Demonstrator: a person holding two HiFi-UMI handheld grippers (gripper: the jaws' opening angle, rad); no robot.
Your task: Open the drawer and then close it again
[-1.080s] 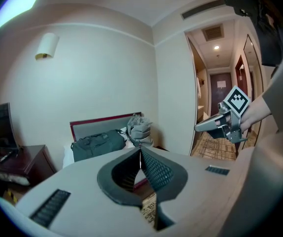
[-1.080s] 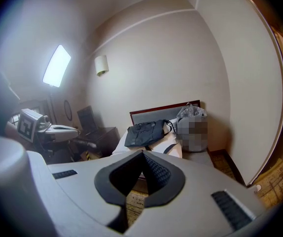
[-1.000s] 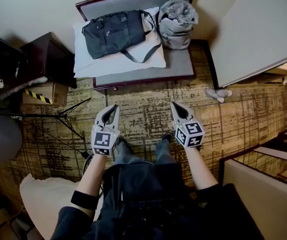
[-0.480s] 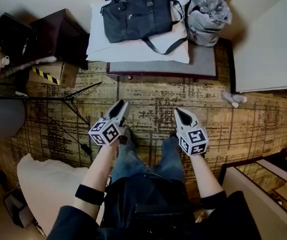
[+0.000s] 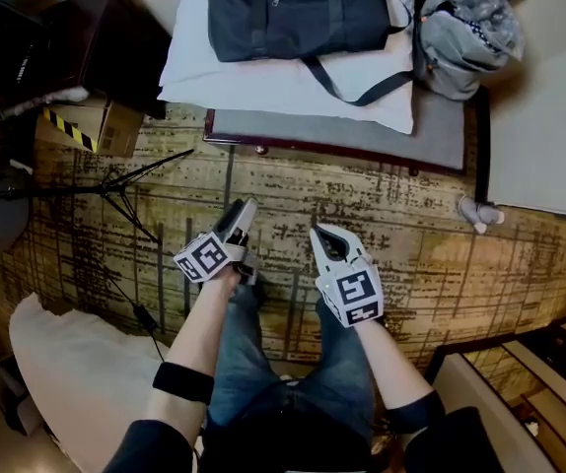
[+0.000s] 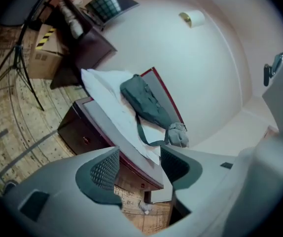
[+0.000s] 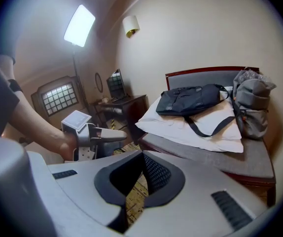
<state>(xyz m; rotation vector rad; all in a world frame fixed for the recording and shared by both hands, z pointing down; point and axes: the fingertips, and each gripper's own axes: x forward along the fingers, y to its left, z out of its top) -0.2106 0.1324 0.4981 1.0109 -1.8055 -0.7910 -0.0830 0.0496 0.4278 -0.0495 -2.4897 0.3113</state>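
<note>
Barely started tbh. The drawer (image 5: pixel 260 149) in the bed base looks shut, up at 12 o'clock, well apart from both tongs. The left tongs (image 5: pixel 245 215) have just been opening with nothing between them. The right tongs (image 5: pixel 322 236) are together and empty. Opening and closing both left.

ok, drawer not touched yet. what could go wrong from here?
The drawer knob is tiny. The left gripper, whose jaws have just been opening with nothing between them, sits rolled on its side and may slip off it.
Tripod legs and a cable cross the carpet by the person's left foot: likely trip risk stepping in.
</note>
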